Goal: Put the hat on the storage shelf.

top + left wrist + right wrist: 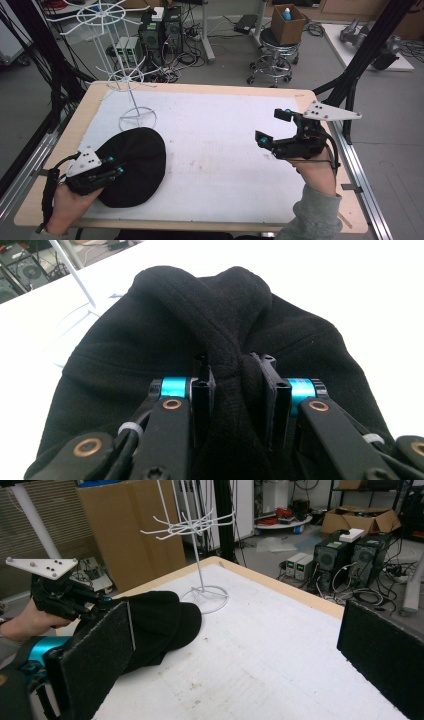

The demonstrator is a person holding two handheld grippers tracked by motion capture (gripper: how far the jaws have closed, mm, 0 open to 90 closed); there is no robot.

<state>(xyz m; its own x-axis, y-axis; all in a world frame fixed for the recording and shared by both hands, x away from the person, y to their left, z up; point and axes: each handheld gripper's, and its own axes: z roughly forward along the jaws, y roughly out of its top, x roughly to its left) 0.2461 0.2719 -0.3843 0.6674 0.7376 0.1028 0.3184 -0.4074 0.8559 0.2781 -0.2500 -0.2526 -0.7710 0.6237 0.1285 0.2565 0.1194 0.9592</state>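
A black fabric hat (137, 162) lies on the white mat at the near left. My left gripper (116, 166) is shut on a pinched fold of the hat's near edge. In the left gripper view the two pads (202, 390) squeeze a raised ridge of the hat (150, 340), with the gripper (236, 367) low over the mat. My right gripper (271, 127) hovers open above the table's right side with nothing between its jaws. The right gripper view looks past its wide-apart pads (100, 650) toward the hat (160, 617) and the left gripper (95, 601).
A white wire display stand (131, 85) with hooked arms rises from a ring base at the back left of the mat (225, 150), just beyond the hat. Behind the table are a stool with a cardboard box (286, 22) and computer cases (160, 30). Black frame posts flank the table.
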